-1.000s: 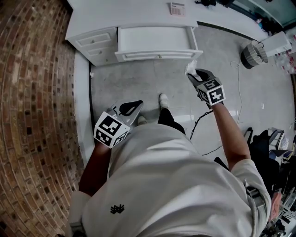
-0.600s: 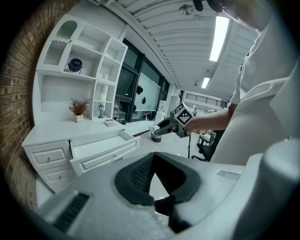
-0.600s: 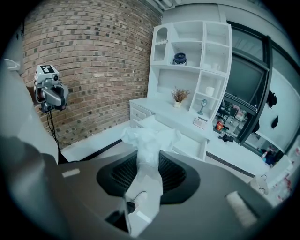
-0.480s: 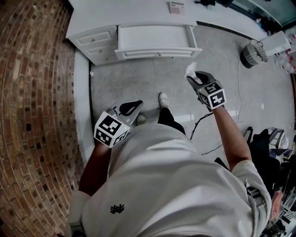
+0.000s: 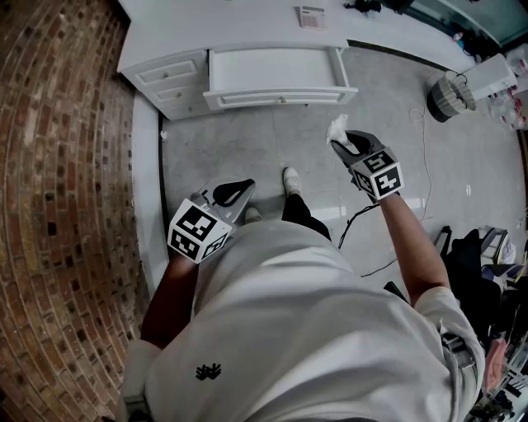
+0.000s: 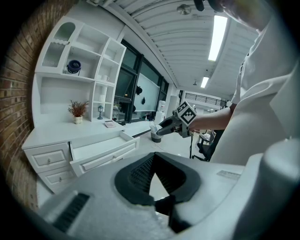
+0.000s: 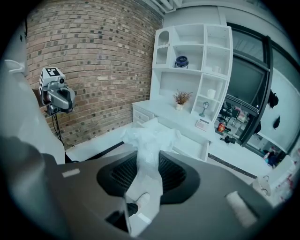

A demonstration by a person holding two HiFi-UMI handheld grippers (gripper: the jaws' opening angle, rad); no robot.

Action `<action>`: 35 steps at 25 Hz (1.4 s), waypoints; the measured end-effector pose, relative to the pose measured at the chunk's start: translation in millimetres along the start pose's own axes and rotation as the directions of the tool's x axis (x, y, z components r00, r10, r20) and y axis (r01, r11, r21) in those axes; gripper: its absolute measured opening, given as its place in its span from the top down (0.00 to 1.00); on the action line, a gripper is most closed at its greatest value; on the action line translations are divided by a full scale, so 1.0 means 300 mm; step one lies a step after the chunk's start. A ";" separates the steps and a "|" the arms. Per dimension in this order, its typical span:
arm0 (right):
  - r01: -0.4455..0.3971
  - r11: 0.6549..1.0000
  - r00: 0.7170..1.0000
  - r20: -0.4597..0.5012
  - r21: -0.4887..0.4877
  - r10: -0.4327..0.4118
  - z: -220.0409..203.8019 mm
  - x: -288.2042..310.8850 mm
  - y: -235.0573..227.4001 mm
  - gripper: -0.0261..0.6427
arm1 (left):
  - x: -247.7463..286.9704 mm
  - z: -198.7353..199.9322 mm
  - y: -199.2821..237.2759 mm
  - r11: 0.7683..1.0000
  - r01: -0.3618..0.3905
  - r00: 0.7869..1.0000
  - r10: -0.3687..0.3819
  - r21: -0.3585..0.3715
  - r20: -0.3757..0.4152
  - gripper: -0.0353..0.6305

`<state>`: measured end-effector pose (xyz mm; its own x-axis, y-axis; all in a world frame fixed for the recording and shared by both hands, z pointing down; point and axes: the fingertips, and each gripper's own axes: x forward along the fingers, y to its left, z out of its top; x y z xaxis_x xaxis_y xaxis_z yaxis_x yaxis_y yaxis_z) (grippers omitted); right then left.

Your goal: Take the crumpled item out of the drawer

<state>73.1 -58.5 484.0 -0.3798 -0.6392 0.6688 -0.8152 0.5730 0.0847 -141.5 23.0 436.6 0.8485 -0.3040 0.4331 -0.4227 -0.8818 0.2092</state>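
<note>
A brick wall [image 5: 58, 165] is seen left of the white table [image 5: 206, 21], on which a small calculator-like device [image 5: 313, 16] is laid. A potted plant [image 7: 180, 99] is set beneath white shelves [image 7: 213, 47], and a wastebasket [image 5: 450, 96] is stood on the grey floor [image 5: 247, 148].

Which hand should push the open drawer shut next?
Probably left: the left gripper is empty, while the right gripper has its jaws pinching the crumpled white item, held clear of the drawer.

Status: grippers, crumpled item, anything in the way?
Right gripper shut on crumpled item, out over the floor. Left gripper shut, empty. Drawer open, nothing in the way.
</note>
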 end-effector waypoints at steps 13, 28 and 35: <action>-0.014 1.000 1.000 0.020 0.009 0.014 0.017 -0.021 0.014 0.75 | 0.017 0.006 0.001 1.000 0.010 1.000 -0.010 0.004 -0.005 0.94; -0.020 1.000 0.999 0.033 0.006 0.020 0.036 -0.032 0.019 0.75 | 0.022 0.008 0.005 1.000 0.011 1.000 -0.011 0.004 -0.006 0.94; -0.025 1.000 0.999 0.034 0.006 0.024 0.038 -0.026 0.009 0.75 | 0.032 0.012 0.011 1.000 0.008 1.000 -0.008 0.000 -0.009 0.94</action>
<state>68.9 -57.8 470.7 -0.4142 -0.6419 0.6453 -0.8081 0.5855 0.0638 -133.7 15.9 438.3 0.8489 -0.2936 0.4394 -0.4159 -0.8842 0.2126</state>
